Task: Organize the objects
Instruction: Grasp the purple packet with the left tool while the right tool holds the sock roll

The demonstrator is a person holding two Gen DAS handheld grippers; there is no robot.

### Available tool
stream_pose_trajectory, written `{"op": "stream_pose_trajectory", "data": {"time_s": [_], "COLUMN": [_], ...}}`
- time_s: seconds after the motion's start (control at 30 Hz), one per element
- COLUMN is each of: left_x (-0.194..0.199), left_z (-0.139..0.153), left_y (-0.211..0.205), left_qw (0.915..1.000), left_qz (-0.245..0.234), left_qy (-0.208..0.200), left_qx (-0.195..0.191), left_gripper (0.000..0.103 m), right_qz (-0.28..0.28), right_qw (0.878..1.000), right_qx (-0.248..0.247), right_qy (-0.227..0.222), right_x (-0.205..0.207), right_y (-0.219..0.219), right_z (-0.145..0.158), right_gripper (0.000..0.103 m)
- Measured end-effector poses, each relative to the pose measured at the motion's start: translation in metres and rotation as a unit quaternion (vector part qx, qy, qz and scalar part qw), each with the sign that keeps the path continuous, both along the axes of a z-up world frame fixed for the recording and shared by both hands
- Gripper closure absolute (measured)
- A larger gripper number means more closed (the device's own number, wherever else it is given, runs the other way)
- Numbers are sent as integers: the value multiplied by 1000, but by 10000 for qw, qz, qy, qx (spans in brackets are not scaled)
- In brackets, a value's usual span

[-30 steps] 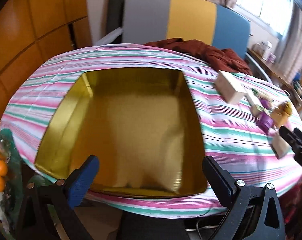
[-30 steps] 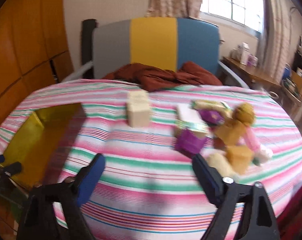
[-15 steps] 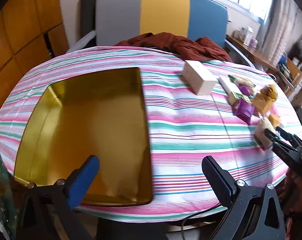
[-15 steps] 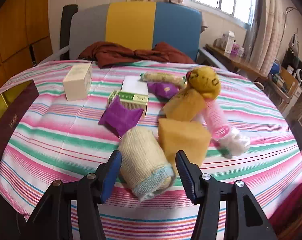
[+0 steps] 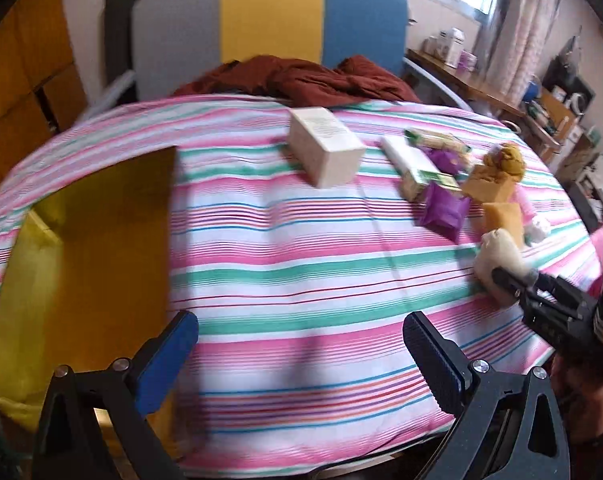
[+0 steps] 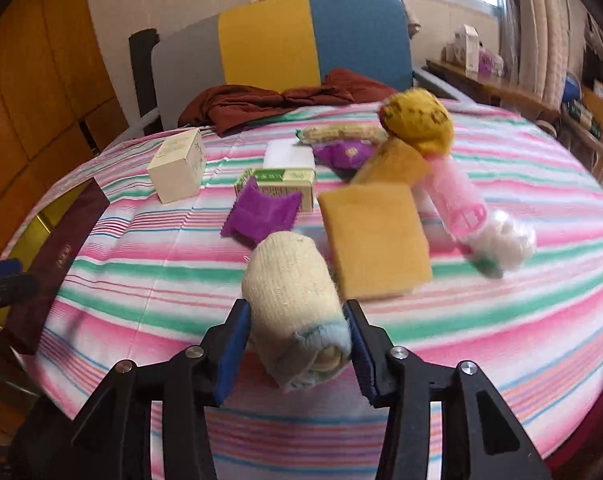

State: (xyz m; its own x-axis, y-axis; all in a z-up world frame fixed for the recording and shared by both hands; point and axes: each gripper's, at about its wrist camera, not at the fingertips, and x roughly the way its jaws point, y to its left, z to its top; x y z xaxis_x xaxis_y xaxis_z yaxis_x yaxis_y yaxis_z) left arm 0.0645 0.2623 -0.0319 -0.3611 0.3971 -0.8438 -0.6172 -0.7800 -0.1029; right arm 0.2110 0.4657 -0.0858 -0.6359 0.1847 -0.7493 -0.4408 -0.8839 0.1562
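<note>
A cream rolled sock (image 6: 293, 300) lies on the striped tablecloth (image 6: 501, 300); my right gripper (image 6: 297, 344) is shut on it, pads against both its sides. It also shows in the left wrist view (image 5: 497, 256) with the right gripper (image 5: 513, 280) on it. Behind it lie a yellow sponge (image 6: 375, 240), a purple packet (image 6: 261, 210), a green box (image 6: 285, 182), a cream box (image 6: 179, 170), a yellow sock ball (image 6: 419, 120) and a pink tube (image 6: 453, 196). My left gripper (image 5: 301, 344) is open and empty over the cloth, right of the gold tray (image 5: 81, 248).
A brown cloth (image 5: 301, 80) lies at the table's far edge in front of a grey, yellow and blue chair (image 5: 269, 20). A dark red lid (image 6: 61, 256) leans on the gold tray. A cluttered shelf (image 6: 541, 92) stands at the right by the window.
My right gripper has closed onto the cream sock roll. My left gripper has swung right, away from the gold tray toward the middle of the table.
</note>
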Motion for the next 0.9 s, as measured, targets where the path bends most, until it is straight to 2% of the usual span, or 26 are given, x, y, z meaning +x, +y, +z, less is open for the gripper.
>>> {"op": "stream_pose_trajectory", "data": {"time_s": [0.23, 0.4, 0.47, 0.53, 0.63, 0.73, 0.8, 0.87, 0.9], "left_x": [-2, -12, -17, -20, -20, -16, -12, -16, -17], "left_z": [-20, -33, -39, -39, -38, -40, -41, -48, -50], "left_y": [49, 90, 108, 125, 150, 175, 183, 189, 190], "left_qw": [9988, 9927, 9919, 9926, 9963, 9954, 9938, 9927, 9925], "left_qz": [-308, -544, -526, -572, -693, -942, -1034, -1140, -1171], "left_qy": [-374, -983, -1086, -945, -326, 127, 395, 398, 332], "left_qx": [71, 431, 407, 501, 386, 104, 55, 26, 71], "left_gripper": [0, 0, 0, 0, 0, 0, 2, 13, 21], "right_qz": [-247, -358, -445, -482, -517, -529, -534, -536, -528], "right_qw": [9997, 9993, 9990, 9988, 9987, 9986, 9985, 9985, 9986], "right_qx": [-24, 75, 69, 53, -14, -45, -61, -73, -62], "right_qy": [-46, -82, -80, -52, 3, 43, 62, 78, 76], "right_x": [23, 28, 31, 33, 35, 36, 36, 37, 37], "right_y": [2, 3, 6, 8, 10, 11, 12, 12, 11], "right_z": [1, 1, 1, 1, 0, -1, -2, -2, -2], "right_gripper": [56, 56, 56, 56, 55, 55, 55, 55, 55]}}
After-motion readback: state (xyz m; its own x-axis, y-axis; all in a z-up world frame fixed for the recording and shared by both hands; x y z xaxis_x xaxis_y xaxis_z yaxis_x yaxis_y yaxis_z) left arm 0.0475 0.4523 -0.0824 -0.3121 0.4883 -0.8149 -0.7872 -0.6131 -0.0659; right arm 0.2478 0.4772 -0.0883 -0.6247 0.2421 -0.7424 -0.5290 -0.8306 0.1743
